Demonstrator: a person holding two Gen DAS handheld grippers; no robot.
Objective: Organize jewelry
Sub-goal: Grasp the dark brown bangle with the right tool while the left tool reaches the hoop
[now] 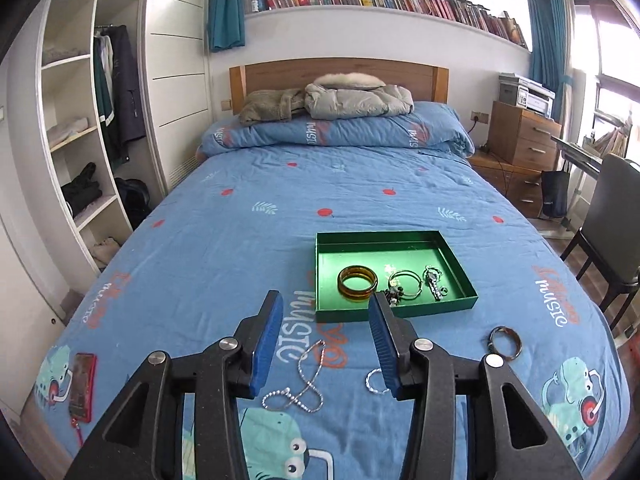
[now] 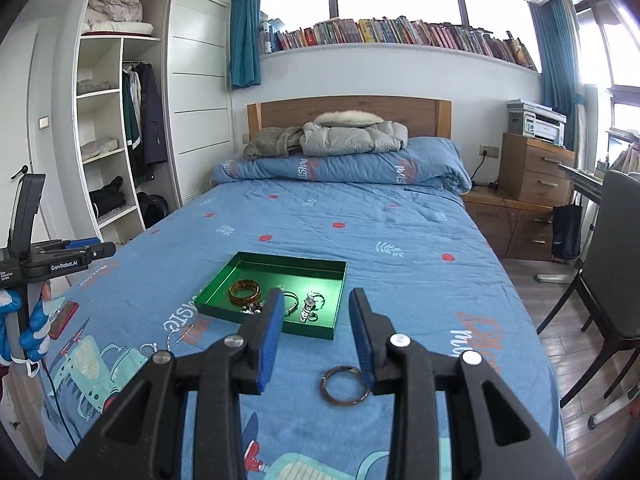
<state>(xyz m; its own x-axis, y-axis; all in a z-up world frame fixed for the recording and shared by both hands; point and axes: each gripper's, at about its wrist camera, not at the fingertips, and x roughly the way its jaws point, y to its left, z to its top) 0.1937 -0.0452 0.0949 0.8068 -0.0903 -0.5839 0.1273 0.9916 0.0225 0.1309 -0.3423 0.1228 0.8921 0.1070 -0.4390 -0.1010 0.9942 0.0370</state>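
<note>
A green tray (image 1: 456, 258) lies on the blue bedspread and holds an amber bangle (image 1: 357, 282), a silver hoop bracelet (image 1: 405, 284) with dark beads, and a small metal trinket (image 1: 435, 283). My left gripper (image 1: 325, 304) is open and empty, above a silver chain necklace (image 1: 298, 388) and a small silver ring bracelet (image 1: 376, 381). A dark bangle (image 1: 505, 342) lies to the right. In the right wrist view my right gripper (image 2: 316, 300) is open and empty above the dark bangle (image 2: 345, 385), with the tray (image 2: 224, 276) just beyond. The left gripper body (image 2: 60, 258) shows at the left.
A red phone (image 1: 82, 382) lies near the bed's left edge. Folded quilt and jackets (image 1: 348, 100) lie at the headboard. A wardrobe (image 1: 80, 140) stands left; a nightstand with printer (image 2: 536, 160) and a dark chair (image 2: 600, 280) stand right.
</note>
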